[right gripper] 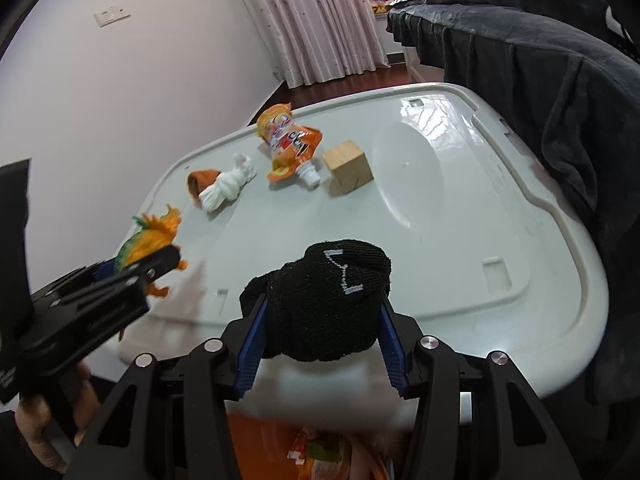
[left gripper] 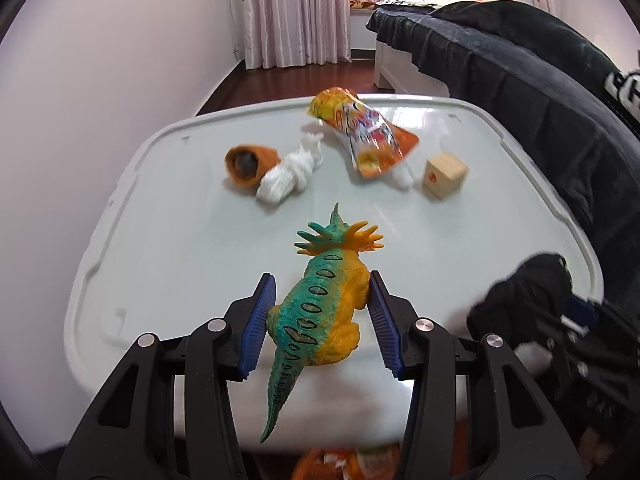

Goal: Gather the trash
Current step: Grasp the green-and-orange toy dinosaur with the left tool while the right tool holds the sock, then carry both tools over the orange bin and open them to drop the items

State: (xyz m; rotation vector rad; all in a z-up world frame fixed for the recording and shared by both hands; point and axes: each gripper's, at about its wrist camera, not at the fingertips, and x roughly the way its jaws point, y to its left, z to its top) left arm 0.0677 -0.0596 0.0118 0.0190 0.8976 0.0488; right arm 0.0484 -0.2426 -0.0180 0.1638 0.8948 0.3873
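Gripping a toy dinosaur (left gripper: 326, 308), the left gripper (left gripper: 322, 320) is closed on it; right gripper (right gripper: 322, 334) clamps a black sock (right gripper: 328, 300). Snack wrapper (left gripper: 362, 136) and tissue wad (left gripper: 290, 174) remain far on the white lid (left gripper: 500, 220), uncollected.

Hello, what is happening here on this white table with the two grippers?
A person works with two handheld grippers. The left gripper is shut on a toy dinosaur. The right gripper is shut on a black sock. Still lying on the white table are an orange snack bag, a white wad of tissue, an orange sock and a wooden block.
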